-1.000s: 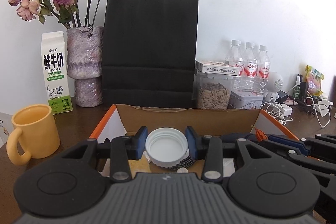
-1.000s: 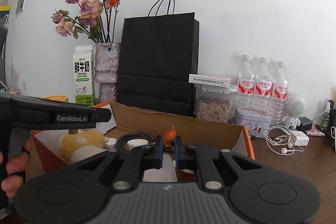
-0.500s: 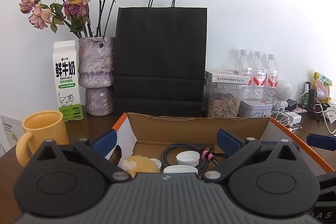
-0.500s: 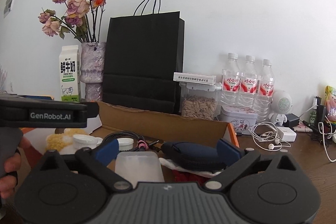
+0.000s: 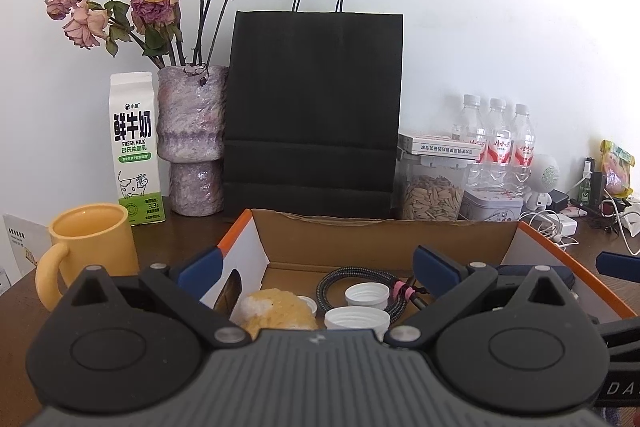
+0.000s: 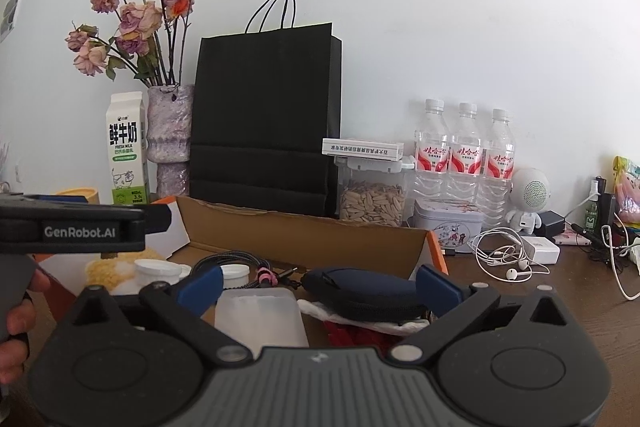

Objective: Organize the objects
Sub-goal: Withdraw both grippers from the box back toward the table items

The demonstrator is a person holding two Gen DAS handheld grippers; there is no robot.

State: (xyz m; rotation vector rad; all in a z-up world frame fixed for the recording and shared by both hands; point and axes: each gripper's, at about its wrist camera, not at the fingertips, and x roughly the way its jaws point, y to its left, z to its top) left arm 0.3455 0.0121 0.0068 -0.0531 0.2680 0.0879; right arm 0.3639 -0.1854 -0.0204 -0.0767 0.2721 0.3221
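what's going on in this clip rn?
A person with two handheld grippers is sorting small items into a cardboard box. Both the left gripper and right gripper hover open over the box, holding nothing. Lying in the box: white caps, a coiled cable, a yellow sponge, a navy pouch and a translucent container.

A black paper bag (image 5: 314, 115) stands against the wall. Left of it are a vase of dried roses (image 5: 192, 139) and a milk carton (image 5: 136, 151); right of it, a seed jar (image 5: 434, 193) and three water bottles (image 5: 498, 143). A yellow mug (image 5: 90, 251) sits on the surface, left of the bag and nearer the camera.
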